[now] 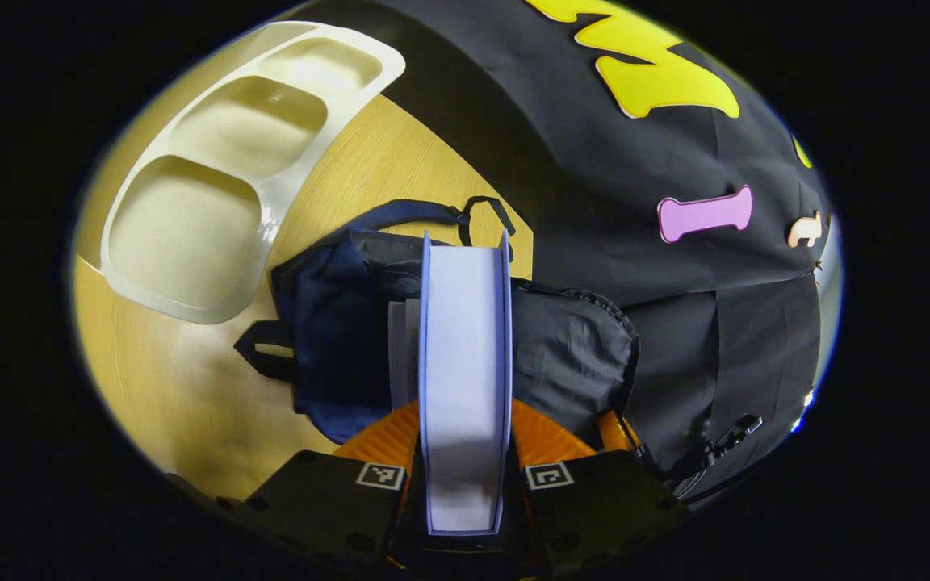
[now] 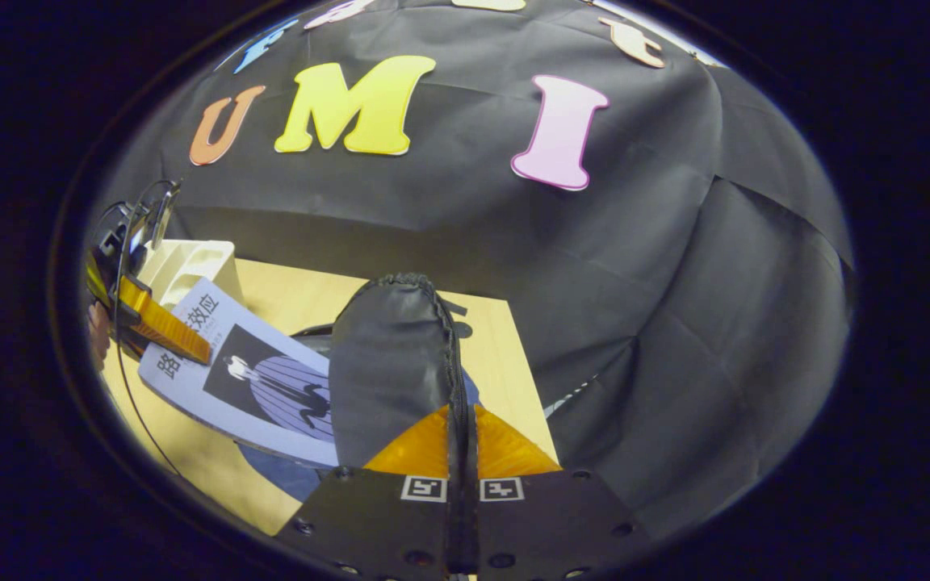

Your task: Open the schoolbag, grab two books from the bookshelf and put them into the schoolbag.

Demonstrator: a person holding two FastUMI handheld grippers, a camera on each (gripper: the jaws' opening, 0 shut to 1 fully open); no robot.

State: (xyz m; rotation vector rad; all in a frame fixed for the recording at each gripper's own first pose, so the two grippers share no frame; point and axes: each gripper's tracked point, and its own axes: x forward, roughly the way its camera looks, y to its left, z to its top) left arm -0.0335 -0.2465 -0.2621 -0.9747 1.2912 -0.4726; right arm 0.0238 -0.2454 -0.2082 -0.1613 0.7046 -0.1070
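Note:
My left gripper (image 1: 465, 440) is shut on a thick book (image 1: 465, 339) with a pale blue cover, seen edge-on with its far end over the mouth of the dark navy schoolbag (image 1: 336, 323). White page edges (image 1: 399, 355) show just left of the book, inside the bag. In the right gripper view my right gripper (image 2: 461, 424) is shut on the zipper edge of the bag's black flap (image 2: 388, 363) and holds it upright. There the book (image 2: 263, 379) slants down behind the flap, with the left gripper (image 2: 154, 323) clamped on its upper end.
A white three-compartment shelf (image 1: 215, 186) lies flat on the wooden table (image 1: 190, 403), left of the bag; its corner (image 2: 190, 262) shows behind the left gripper. The black cloth wall (image 1: 634, 202) stands close behind the bag. The bag's straps (image 1: 263, 355) trail on the table.

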